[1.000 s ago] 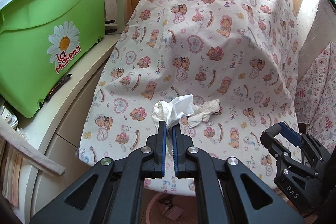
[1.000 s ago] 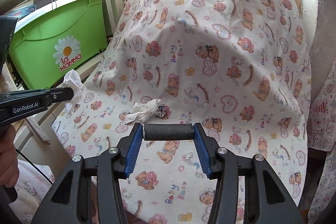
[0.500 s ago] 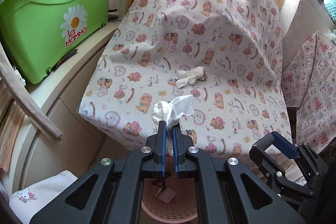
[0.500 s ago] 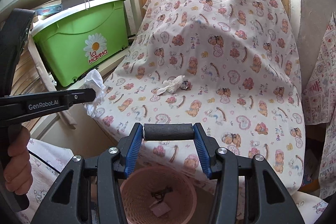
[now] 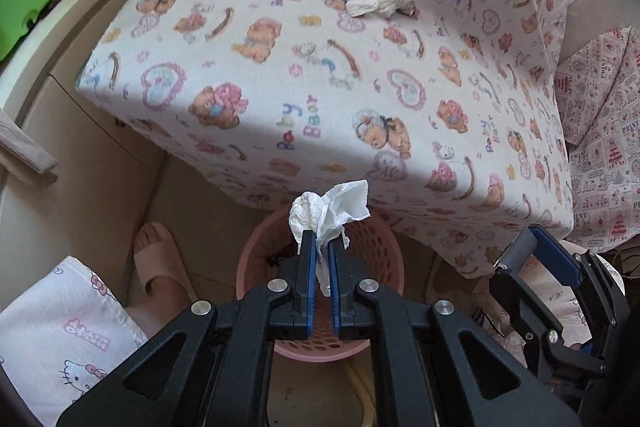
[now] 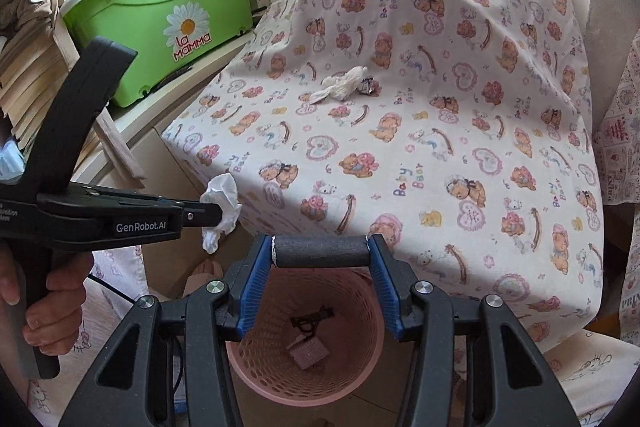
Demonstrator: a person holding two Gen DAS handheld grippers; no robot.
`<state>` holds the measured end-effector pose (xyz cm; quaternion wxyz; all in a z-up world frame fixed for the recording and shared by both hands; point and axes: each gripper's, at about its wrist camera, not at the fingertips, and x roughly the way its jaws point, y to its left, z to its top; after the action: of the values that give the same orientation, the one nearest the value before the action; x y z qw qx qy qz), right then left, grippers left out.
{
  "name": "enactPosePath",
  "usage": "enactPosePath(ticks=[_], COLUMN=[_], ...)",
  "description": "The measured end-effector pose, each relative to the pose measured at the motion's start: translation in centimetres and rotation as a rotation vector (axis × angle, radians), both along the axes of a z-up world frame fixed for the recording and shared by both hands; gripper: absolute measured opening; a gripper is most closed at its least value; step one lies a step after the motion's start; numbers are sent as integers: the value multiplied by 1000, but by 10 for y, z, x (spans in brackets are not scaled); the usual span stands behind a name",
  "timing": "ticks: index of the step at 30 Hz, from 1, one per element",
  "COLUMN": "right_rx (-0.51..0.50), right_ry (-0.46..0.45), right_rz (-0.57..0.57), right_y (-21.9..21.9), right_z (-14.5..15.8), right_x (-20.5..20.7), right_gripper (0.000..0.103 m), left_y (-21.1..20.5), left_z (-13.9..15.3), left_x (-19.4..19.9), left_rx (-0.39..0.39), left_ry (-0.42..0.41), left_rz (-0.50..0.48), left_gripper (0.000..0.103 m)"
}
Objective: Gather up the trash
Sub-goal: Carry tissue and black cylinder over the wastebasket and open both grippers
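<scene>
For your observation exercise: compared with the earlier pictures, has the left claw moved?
Yes. The left claw, shut on a tissue, has come back off the bear-print sheet and down, now over the pink basket.

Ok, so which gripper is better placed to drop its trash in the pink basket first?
Right. The right gripper holds the dark roll directly above the pink basket; the left gripper, pinching the white tissue, sits left of the rim.

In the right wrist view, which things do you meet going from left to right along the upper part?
Stack of books → green box → crumpled tissue on the bed → small dark wrapper.
</scene>
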<state>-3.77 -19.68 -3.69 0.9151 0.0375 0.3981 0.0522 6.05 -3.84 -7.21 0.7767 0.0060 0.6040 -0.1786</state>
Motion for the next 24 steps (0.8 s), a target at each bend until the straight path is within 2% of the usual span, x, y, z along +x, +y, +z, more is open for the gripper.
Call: enactPosePath(ticks=[8,14,18,20,24], right_rx=[4,-56,-35,-31,-88], right_ry=[112,257,371,417,476], right_rz=[19,-20,-21,-28,-27], right_y=[12,15,14,13,17], right_z=[-33,-74,-104,-118,-143], right_x=[13,28,35,38,43], right_gripper=[52,52,52,52,52], left_y=[-8,-21,-24,-24,-29], left_z=[-28,-76,-106,-116,-135], left_x=[0,0,6,7,8], left_rx=[36,69,66,95,146], left_ry=[65,216,315,324,344], left_rz=[-8,-17,5,5,3], left_gripper=[6,6,6,6,6])
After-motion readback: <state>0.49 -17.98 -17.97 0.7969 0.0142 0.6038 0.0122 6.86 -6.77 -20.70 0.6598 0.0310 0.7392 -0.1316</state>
